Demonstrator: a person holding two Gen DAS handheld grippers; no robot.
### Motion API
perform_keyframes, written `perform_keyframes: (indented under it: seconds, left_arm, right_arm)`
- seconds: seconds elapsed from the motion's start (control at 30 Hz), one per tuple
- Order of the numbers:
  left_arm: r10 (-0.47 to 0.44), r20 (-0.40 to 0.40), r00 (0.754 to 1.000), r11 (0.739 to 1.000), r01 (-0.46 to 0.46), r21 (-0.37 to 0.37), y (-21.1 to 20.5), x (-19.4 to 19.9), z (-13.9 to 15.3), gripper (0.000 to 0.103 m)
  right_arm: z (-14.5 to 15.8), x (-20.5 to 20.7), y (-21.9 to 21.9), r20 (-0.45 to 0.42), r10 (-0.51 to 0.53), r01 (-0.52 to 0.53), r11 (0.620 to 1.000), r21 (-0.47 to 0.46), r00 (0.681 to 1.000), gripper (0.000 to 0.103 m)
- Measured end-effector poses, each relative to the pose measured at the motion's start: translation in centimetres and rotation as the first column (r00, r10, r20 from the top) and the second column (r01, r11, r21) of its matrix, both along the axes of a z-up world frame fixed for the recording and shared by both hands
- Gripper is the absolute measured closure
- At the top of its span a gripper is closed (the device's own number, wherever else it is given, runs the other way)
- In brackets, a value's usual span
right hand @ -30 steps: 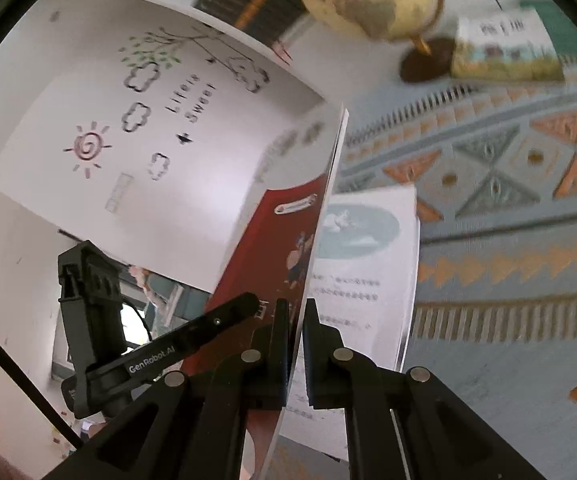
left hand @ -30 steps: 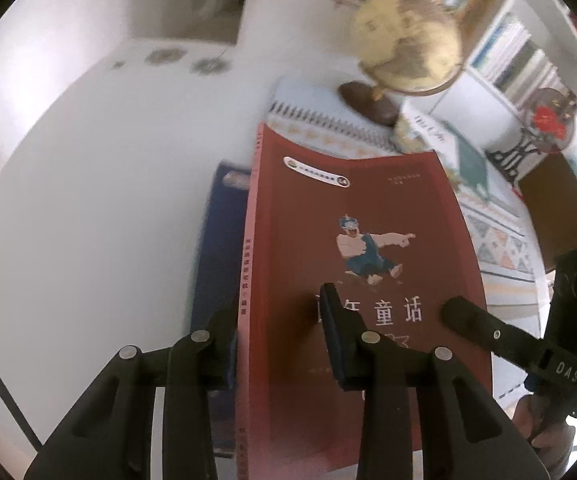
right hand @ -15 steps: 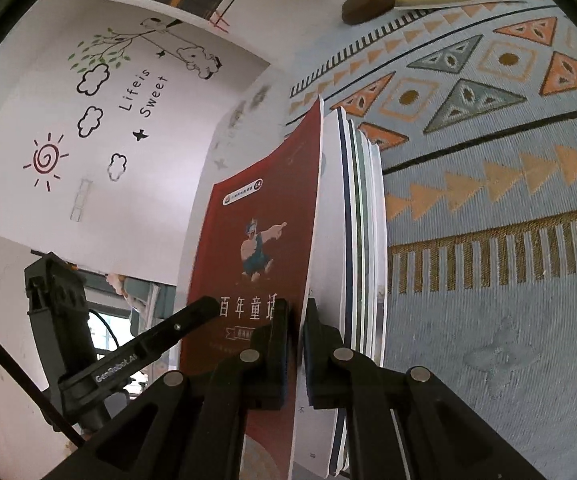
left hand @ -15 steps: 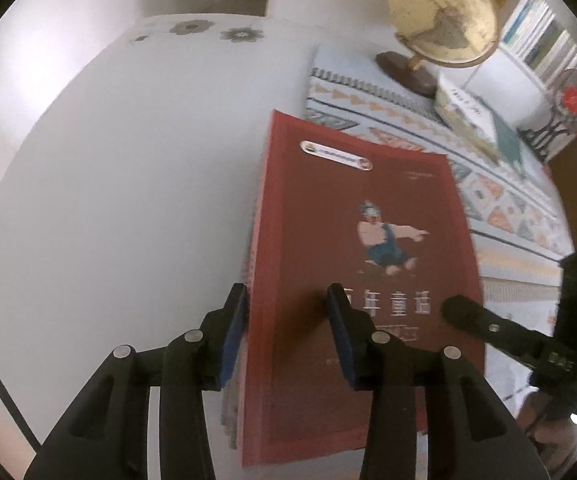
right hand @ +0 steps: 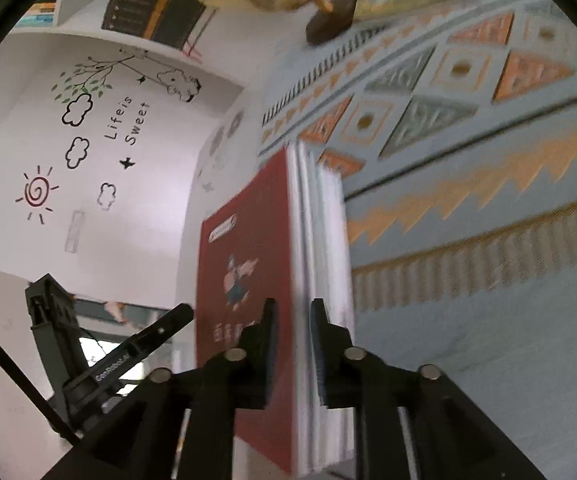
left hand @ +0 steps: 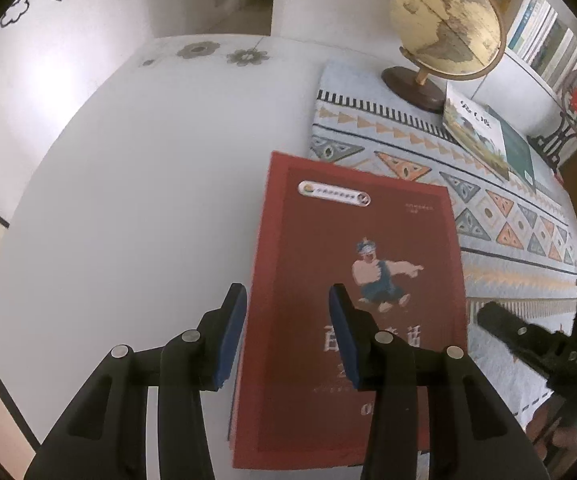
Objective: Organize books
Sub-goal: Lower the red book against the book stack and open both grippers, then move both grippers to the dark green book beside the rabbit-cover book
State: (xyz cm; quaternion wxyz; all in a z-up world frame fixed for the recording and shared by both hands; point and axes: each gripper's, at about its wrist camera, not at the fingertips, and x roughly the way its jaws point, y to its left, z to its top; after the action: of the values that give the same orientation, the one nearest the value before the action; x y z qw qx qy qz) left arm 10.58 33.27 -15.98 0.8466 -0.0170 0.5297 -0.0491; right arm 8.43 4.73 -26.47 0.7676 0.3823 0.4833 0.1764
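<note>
A red book [left hand: 352, 280] with a cartoon figure on its cover lies flat on top of a stack of books [right hand: 324, 240], half on the white table [left hand: 128, 200] and half on the patterned mat [left hand: 508, 240]. My left gripper [left hand: 286, 312] straddles the stack's spine side. One finger is beside the spine, the other over the cover, and its jaws are opening without pressing. My right gripper [right hand: 293, 328] straddles the red book's [right hand: 244, 248] opposite edge. Its jaws are opening too, with gaps showing on both sides.
A globe [left hand: 448, 24] on a dark wooden base stands at the back of the mat. Beside it lie a picture book [left hand: 476, 132] and a green book [left hand: 518, 148]. Shelves of books [left hand: 548, 32] line the far right. A wall with drawings rises on the left.
The red book, held tilted by my right gripper, has come down flat onto the stack. Both grippers' jaws have widened, and the right one has let go of the cover.
</note>
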Motion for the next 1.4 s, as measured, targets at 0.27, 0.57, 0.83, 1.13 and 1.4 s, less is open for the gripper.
perform_keyframes:
  seconds: [0.27, 0.57, 0.83, 1.13, 1.4]
  left_arm:
    - [-0.067, 0.046, 0.997, 0.996, 0.07, -0.05, -4.3, 1.2, 2.0, 0.063]
    - [-0.116, 0.071, 0.991, 0.99, 0.121, -0.074, -14.0, 4.7, 4.0, 0.061]
    - [-0.204, 0.116, 0.972, 0.971, 0.216, -0.102, -26.3, 9.4, 3.3, 0.037]
    - [-0.244, 0.051, 0.968, 0.967, 0.247, -0.061, -36.4, 16.7, -2.5, 0.037]
    - [-0.311, 0.068, 0.948, 0.95, 0.309, 0.045, -42.3, 20.1, -5.0, 0.037]
  right_arm:
    - [5.3, -0.7, -5.9, 0.274, -0.019, 0.086, 0.968, -0.236, 0.962, 0.046]
    - [6.8, 0.8, -16.5, 0.315, -0.178, 0.274, 0.916, -0.293, 0.932, 0.028]
    - [5.5, 5.0, -26.3, 0.282, -0.311, 0.387, 0.881, -0.272, 0.908, 0.028]
    - [1.0, 11.8, -32.1, 0.233, -0.309, 0.358, 0.909, -0.211, 0.922, 0.028]
    - [-2.1, 16.3, -33.8, 0.182, -0.34, 0.361, 0.927, -0.104, 0.923, 0.028]
